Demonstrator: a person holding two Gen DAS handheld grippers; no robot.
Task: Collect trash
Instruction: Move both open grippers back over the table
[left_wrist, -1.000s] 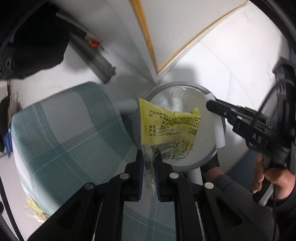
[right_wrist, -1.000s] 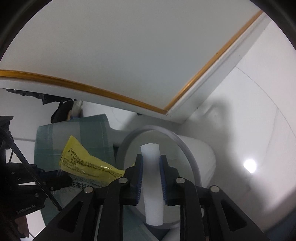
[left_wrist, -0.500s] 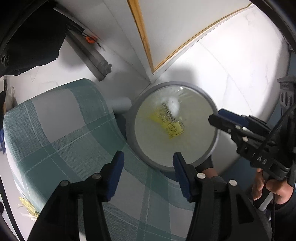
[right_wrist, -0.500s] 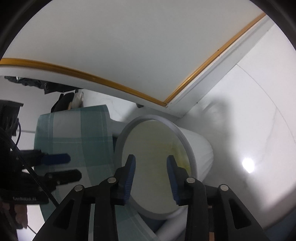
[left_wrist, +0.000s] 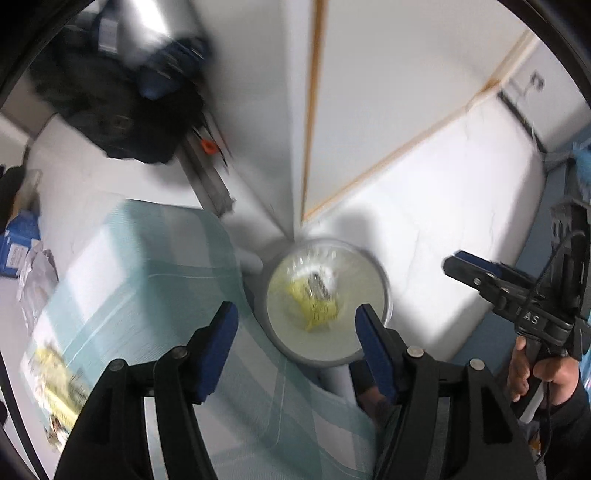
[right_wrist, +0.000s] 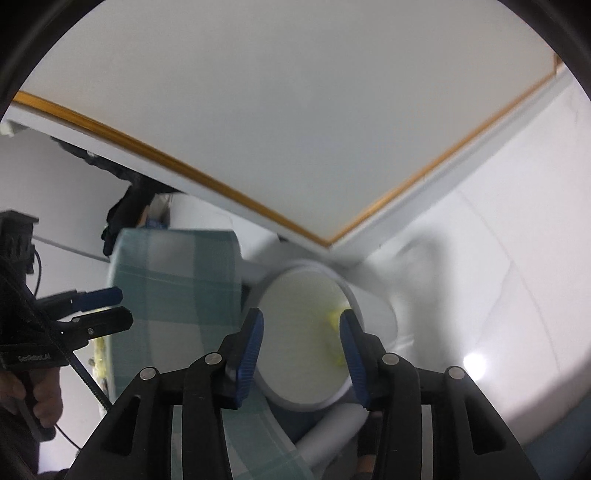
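Left wrist view: the left gripper (left_wrist: 293, 325) has just been opening, its jaws released and nothing between them; the yellow wrapper (left_wrist: 314, 301) lies in the bin (left_wrist: 382, 286) below. More yellow scraps (left_wrist: 55, 380) remain at the far left, beside the checked cushion (left_wrist: 147, 306); a blurred frame risks misjudging the reach. Right wrist view: the right gripper (right_wrist: 301, 341) has likewise been opening, jaws released and empty above the bin (right_wrist: 380, 319). Grippers near each other could collide.
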